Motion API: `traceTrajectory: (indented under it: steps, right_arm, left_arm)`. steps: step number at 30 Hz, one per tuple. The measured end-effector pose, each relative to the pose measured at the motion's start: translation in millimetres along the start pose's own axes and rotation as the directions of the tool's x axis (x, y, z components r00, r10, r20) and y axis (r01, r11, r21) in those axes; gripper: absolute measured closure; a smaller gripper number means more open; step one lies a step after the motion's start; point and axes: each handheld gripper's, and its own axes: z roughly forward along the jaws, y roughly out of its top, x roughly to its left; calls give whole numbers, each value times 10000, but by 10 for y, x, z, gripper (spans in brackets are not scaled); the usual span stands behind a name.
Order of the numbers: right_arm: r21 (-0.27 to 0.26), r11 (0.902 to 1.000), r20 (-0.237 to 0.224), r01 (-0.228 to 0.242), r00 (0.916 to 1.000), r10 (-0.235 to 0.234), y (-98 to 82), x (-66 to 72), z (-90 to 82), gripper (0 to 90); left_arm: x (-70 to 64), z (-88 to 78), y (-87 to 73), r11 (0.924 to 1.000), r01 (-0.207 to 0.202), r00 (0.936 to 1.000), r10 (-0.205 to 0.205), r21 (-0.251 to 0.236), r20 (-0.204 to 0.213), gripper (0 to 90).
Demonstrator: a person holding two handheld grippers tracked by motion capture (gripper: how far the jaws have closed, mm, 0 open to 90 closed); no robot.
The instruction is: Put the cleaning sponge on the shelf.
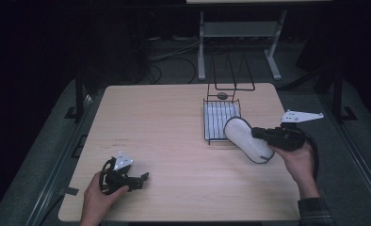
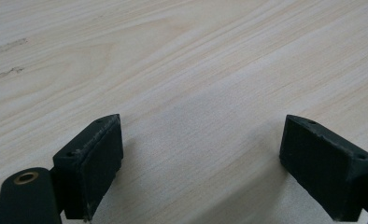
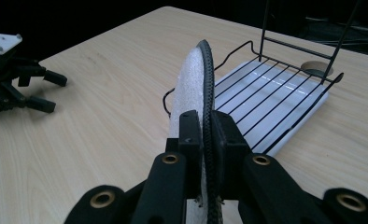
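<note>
My right gripper [image 1: 260, 135] is shut on a white oval plate with a black rim [image 1: 245, 137], held on edge and tilted just above the table. The plate hangs over the front right corner of a black wire dish rack [image 1: 206, 118]. In the right gripper view the jaws [image 3: 206, 122] pinch the plate's rim [image 3: 205, 65], with the rack [image 3: 292, 88] beyond it to the right. My left gripper [image 1: 143, 179] rests near the table's front left, open, with bare wood between its jaws [image 2: 201, 140]. It lies far off at the left in the right gripper view [image 3: 46, 91].
The rack sits on a white drip tray [image 3: 313, 105] and has tall upright wire loops [image 1: 234, 70] at its back. A round cable hole [image 1: 222, 95] is set in the wooden table [image 1: 160, 122] behind it. A metal frame [image 1: 240, 33] stands on the floor beyond the table.
</note>
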Motion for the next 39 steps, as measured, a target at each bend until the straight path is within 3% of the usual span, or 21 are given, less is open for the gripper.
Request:
traceTrajectory:
  steps: [27,39]
  right_arm:
    - [-312,9980,186,-558,9982,564,396,-422,501,832]
    - [-352,9953,206,-906,9956,913,462,-514,769,831]
  left_arm:
    - [-2,0,0,10000,19,10000,-19,1,3,127]
    - [-2,0,0,10000,17,10000,-17,1,2,127]
